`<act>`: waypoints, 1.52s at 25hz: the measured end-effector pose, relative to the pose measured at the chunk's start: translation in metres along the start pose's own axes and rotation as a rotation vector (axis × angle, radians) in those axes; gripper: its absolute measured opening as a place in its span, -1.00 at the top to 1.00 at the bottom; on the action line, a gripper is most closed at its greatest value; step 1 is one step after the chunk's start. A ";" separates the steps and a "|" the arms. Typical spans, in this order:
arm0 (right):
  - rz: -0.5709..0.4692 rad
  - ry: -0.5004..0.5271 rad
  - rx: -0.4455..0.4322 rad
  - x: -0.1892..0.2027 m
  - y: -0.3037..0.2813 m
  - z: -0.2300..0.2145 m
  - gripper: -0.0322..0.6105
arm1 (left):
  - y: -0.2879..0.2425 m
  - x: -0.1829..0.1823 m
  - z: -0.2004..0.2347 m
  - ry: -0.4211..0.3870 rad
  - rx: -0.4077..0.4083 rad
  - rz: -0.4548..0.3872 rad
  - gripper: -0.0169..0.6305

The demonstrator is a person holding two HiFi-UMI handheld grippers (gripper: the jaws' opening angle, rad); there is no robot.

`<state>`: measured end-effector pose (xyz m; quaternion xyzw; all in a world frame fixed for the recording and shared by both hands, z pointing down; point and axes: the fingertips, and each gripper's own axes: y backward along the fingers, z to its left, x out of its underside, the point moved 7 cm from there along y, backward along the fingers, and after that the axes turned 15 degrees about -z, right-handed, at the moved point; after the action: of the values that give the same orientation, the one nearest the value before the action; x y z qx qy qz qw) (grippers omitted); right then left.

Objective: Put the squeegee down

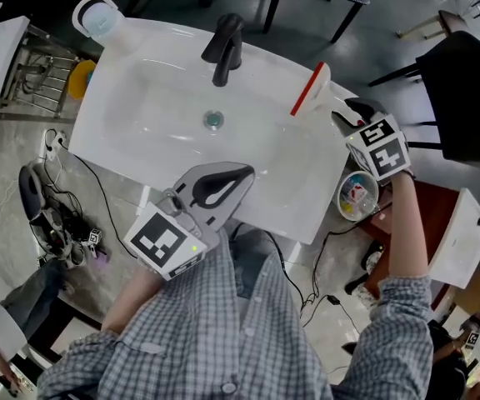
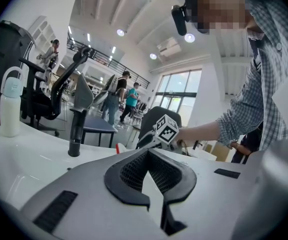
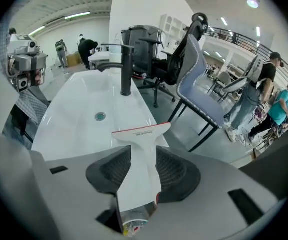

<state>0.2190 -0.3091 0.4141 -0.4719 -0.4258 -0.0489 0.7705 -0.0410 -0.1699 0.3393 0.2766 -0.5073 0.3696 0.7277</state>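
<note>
Well, the squeegee (image 1: 310, 90) lies on the right-hand rim of the white sink (image 1: 132, 107), its red blade edge turned toward the basin. The right gripper (image 1: 346, 112) hovers just beside it over that rim. From above the two look apart, though only narrowly. That gripper's own view fills in the rest: its jaws stand wide and the white handle runs down the gap between them, blade at the far end. No pad presses on it, so the tool has hold of nothing. The same view catches a cup (image 3: 133, 225) with something coloured in it, low beneath the jaws. From above, that cup sits off the sink's edge, below the gripper's marker cube (image 1: 379, 147). The left gripper (image 1: 245, 172) hangs over the near edge of the sink, jaw tips together and nothing between them. Its own view shows just a thin wedge of white basin through them. Looking across the basin, that view picks out the black tap (image 2: 76, 119) standing upright and a white bottle (image 2: 10, 109) at the far corner. It also shows the person's checked sleeve (image 2: 244, 119) reaching to the other gripper. The drain (image 1: 213, 121) shows plainly from above, in the middle of the basin.
</note>
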 end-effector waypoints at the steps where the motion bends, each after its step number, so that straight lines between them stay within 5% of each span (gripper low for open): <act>1: -0.018 -0.012 0.020 0.000 0.005 0.001 0.44 | -0.001 0.000 -0.002 -0.002 0.006 0.000 0.93; 9: -0.196 -0.059 0.190 -0.011 0.047 0.019 0.84 | -0.005 -0.010 -0.011 -0.059 0.023 -0.018 0.93; 22: -0.423 -0.213 0.453 -0.016 0.129 0.071 0.86 | -0.020 -0.023 -0.024 -0.110 0.081 -0.036 0.93; 38: -0.553 -0.340 0.642 -0.023 0.186 0.111 0.86 | -0.033 -0.033 -0.039 -0.152 0.137 -0.052 0.93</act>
<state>0.2258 -0.1290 0.2915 -0.0790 -0.6498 -0.0399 0.7549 -0.0005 -0.1670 0.2941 0.3659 -0.5273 0.3623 0.6759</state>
